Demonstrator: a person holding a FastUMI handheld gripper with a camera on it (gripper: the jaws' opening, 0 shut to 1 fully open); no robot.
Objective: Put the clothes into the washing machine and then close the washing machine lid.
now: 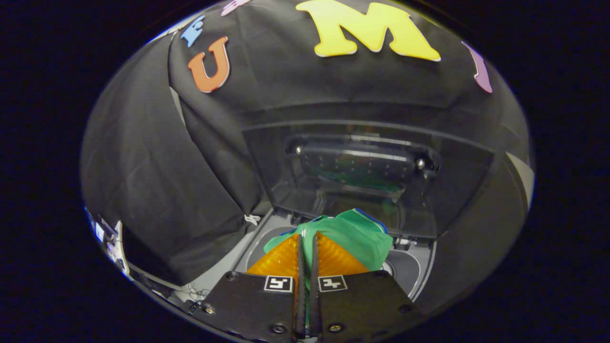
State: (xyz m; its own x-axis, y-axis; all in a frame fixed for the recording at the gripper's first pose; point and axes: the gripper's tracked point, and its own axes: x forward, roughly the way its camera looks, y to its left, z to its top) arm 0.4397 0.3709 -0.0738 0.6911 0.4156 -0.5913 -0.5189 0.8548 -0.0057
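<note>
We note the gripper (pixel 308 247) fingers clenched on a fold of the green cloth (pixel 355 233), soft, light, limp, hanging above the washer (pixel 410 267) opening, lid (pixel 362 176) raised beyond.

Green garment (pixel 357 236) over washing machine (pixel 410 271) opening

The garment (pixel 355 233) sits between the gripper (pixel 307 247) fingers, which are closed on it, above the washing machine opening (pixel 410 269). The raised lid (pixel 367 176) stands behind the garment.
</note>
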